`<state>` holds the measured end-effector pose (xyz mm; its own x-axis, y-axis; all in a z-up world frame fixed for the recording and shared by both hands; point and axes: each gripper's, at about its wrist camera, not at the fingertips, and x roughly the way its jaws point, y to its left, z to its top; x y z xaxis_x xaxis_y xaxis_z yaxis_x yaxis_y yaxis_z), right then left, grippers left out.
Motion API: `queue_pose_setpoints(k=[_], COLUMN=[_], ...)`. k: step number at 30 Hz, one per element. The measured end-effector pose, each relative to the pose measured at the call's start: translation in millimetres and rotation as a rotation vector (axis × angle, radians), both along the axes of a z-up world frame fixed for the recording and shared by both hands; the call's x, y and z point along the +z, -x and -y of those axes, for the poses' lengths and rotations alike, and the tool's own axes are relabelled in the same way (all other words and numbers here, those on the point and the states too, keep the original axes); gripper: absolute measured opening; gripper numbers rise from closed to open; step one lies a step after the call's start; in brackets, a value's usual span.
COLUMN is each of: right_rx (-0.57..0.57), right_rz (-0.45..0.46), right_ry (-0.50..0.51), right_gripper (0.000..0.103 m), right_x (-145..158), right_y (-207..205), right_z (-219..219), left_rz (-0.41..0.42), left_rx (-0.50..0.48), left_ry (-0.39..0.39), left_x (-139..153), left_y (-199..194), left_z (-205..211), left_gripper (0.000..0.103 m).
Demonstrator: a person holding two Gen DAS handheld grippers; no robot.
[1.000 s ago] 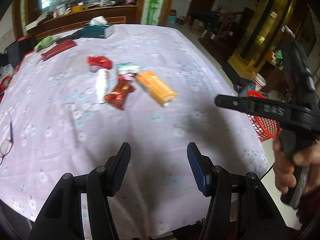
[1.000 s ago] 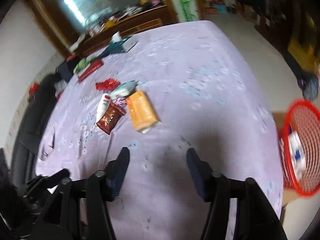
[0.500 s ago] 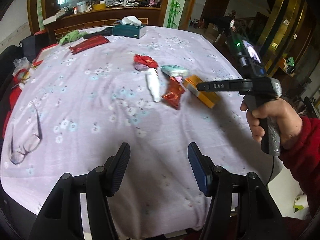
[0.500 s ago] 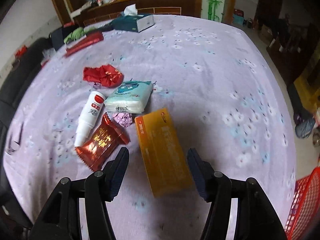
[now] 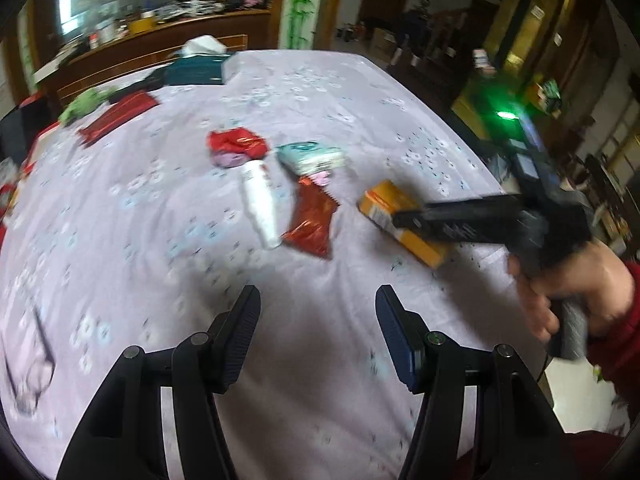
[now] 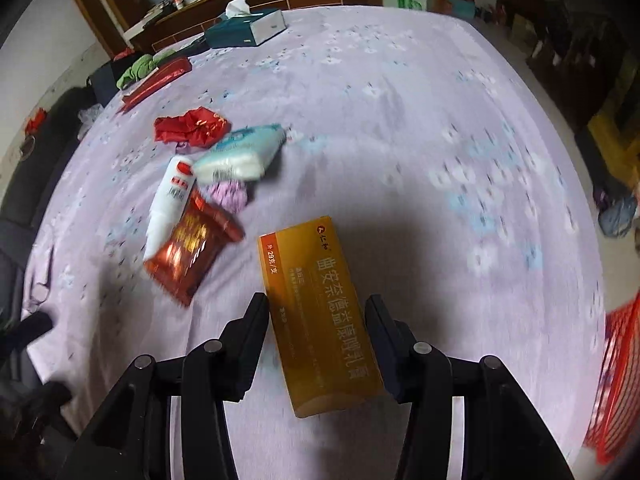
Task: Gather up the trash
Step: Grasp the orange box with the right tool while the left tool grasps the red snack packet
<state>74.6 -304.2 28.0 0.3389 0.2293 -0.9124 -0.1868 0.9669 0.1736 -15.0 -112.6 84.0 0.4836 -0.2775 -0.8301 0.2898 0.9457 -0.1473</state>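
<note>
An orange box (image 6: 312, 272) sits between the fingers of my right gripper (image 6: 316, 304), which is shut on its long sides just above the lilac tablecloth (image 6: 440, 128). Left of it lie a red snack wrapper (image 6: 192, 248), a white tube (image 6: 170, 200), a crumpled purple scrap (image 6: 230, 196), a pale teal tissue pack (image 6: 240, 152) and a crumpled red wrapper (image 6: 192, 128). In the left wrist view my left gripper (image 5: 318, 300) hangs open over bare cloth, nearer than the trash, and the right gripper (image 5: 404, 219) covers the orange box (image 5: 384, 204).
A red mesh basket (image 6: 616, 380) stands off the table's right edge. At the far end are a teal tissue box (image 6: 248, 28), a red pouch (image 6: 156, 80) and a green cloth. Spectacles (image 5: 32, 368) lie near the left edge. A hand (image 5: 572, 280) holds the right gripper.
My right gripper came forward over the orange box and its fingers narrowed onto it. The left gripper stayed open while its view swung slightly toward the trash.
</note>
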Motion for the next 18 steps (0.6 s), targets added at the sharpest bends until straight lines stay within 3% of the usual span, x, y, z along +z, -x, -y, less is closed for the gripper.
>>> queue_pose_setpoints(k=[5,18], right_rx=[-0.057,-0.245], right_rz=[0.002,0.05], right_ry=[-0.048,-0.106], right_gripper=[0.053,0.053], right_x=[14.6,57.5], right_y=[41.3,128.0], right_z=[22.5,61.3], left_rz=[-0.033,-0.121], left_rx=[-0.034,-0.08], left_ry=[-0.008,-0.053], left_x=[-18.2,-64.4], left_y=[-38.1,-99.8], left_z=[15.9,39.7], left_gripper=[0.058,0.039])
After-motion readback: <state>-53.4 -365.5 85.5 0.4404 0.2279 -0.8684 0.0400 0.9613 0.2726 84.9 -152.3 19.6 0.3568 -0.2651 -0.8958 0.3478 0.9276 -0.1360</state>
